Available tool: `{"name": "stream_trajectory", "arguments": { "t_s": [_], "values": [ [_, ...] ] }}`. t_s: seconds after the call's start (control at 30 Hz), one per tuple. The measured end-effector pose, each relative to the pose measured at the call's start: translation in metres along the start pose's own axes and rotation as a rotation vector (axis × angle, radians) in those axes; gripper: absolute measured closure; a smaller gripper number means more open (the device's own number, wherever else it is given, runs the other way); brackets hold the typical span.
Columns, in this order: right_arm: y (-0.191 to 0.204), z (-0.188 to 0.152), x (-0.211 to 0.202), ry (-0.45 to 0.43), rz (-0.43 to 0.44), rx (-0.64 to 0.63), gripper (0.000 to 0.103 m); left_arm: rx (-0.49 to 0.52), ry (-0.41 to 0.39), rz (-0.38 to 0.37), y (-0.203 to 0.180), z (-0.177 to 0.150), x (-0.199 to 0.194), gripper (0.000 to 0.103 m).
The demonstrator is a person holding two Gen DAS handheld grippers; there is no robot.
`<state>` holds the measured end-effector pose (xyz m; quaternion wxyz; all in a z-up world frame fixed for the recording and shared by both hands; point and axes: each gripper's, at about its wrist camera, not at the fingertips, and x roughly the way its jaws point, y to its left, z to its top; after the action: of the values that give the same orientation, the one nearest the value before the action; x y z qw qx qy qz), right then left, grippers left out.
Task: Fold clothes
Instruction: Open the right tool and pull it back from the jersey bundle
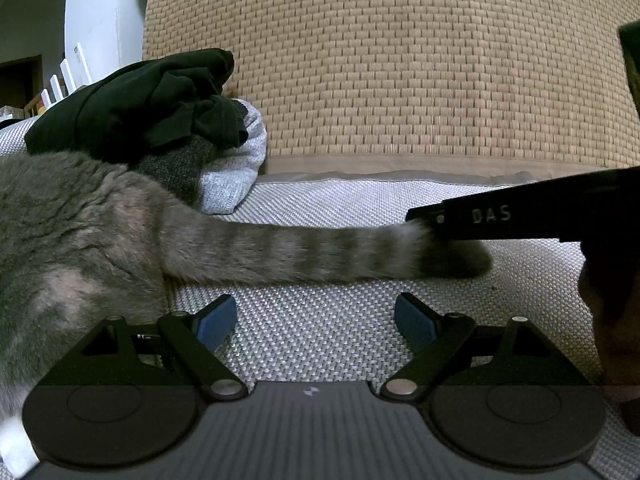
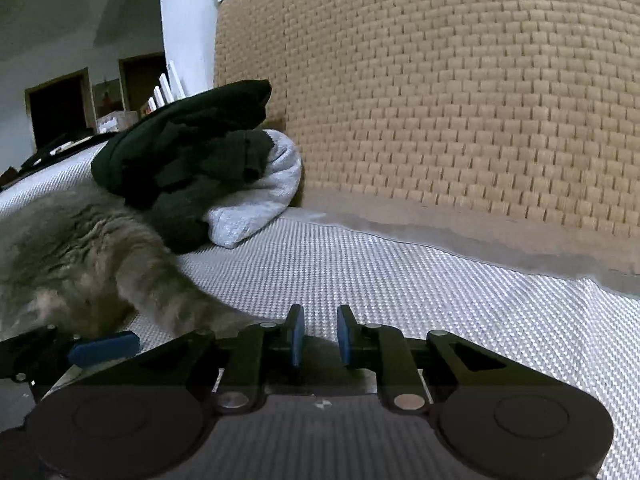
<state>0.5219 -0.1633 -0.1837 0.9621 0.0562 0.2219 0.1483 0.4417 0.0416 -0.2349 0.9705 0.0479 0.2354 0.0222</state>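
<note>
A pile of clothes lies at the back left of the woven grey surface [image 1: 320,320]: a dark green garment [image 1: 132,108] on top of a light grey knit [image 1: 236,164]. The pile also shows in the right wrist view, dark garment [image 2: 188,148] over grey knit [image 2: 260,200]. My left gripper [image 1: 316,322] is open and empty, low over the surface. My right gripper [image 2: 320,340] has its blue pads [image 2: 297,336] close together with a narrow gap, holding nothing; its black body [image 1: 520,208] reaches in from the right in the left wrist view.
A grey cat [image 1: 60,240] lies at the left, its striped tail [image 1: 320,252] stretched across in front of my left gripper and touching my right gripper's body. The cat shows at the left in the right wrist view [image 2: 80,248]. A tan woven backrest [image 1: 380,60] stands behind.
</note>
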Motion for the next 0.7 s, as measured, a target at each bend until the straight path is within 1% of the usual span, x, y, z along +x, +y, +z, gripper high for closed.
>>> {"name": "stream_trajectory", "arguments": {
  "t_s": [0.37, 0.47, 0.57, 0.7],
  "values": [
    [0.0, -0.004, -0.012, -0.037, 0.006, -0.002, 0.082, 0.001, -0.005, 0.002, -0.001, -0.005, 0.002, 0.013],
    [-0.004, -0.004, -0.016, -0.022, 0.023, 0.01, 0.082, 0.0, -0.006, 0.004, -0.004, -0.004, 0.002, 0.013],
    [-0.007, -0.003, -0.023, -0.014, 0.024, -0.004, 0.082, 0.001, -0.008, 0.007, -0.006, -0.004, 0.001, 0.013],
    [-0.012, -0.007, -0.042, -0.025, 0.009, -0.013, 0.082, -0.001, -0.009, 0.008, -0.008, -0.004, 0.001, 0.013]
  ]
}}
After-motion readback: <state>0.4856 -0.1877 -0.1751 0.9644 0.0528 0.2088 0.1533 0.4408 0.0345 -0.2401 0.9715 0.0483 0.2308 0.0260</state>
